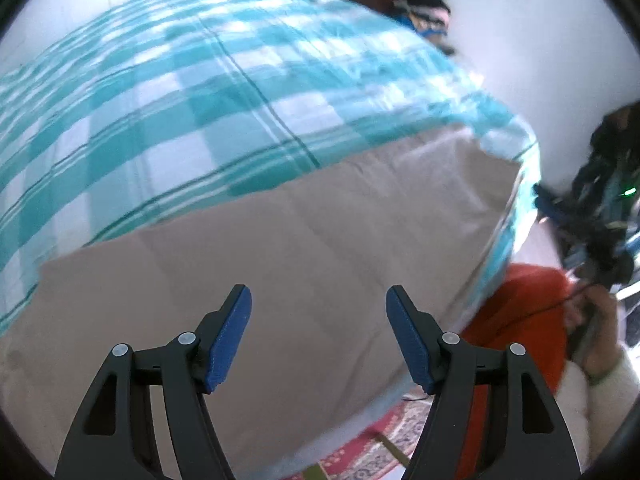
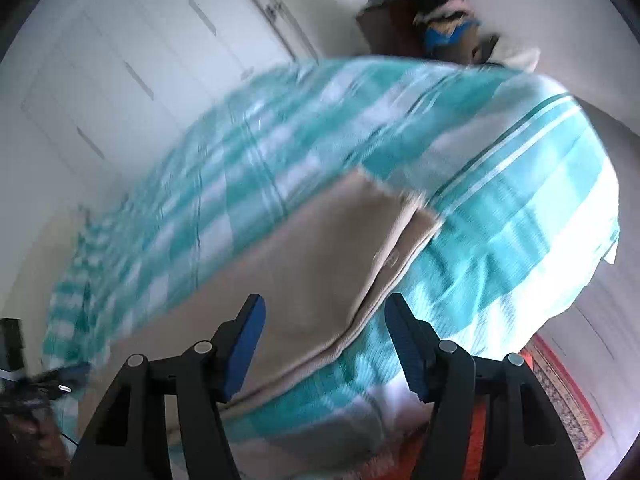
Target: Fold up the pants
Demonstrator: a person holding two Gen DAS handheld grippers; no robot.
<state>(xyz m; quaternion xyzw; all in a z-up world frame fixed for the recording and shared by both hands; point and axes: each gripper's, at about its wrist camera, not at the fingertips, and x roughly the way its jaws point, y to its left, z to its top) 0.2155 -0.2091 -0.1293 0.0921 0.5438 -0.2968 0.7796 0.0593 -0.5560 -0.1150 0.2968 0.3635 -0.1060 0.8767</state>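
Beige pants (image 1: 280, 264) lie flat on a bed with a teal and white checked cover (image 1: 180, 92), along its near edge. My left gripper (image 1: 319, 300) is open and empty, hovering over the pants. In the right wrist view the pants (image 2: 320, 256) lie folded in layers, with a stacked edge at their right side. My right gripper (image 2: 325, 312) is open and empty, above that edge. Both views are blurred.
A pile of clothes (image 1: 420, 4) sits on dark furniture behind the bed. A person in an orange top (image 1: 528, 320) stands at the bed's right side. A red patterned rug (image 2: 568, 396) covers the floor. White cupboard doors (image 2: 140, 60) stand behind the bed.
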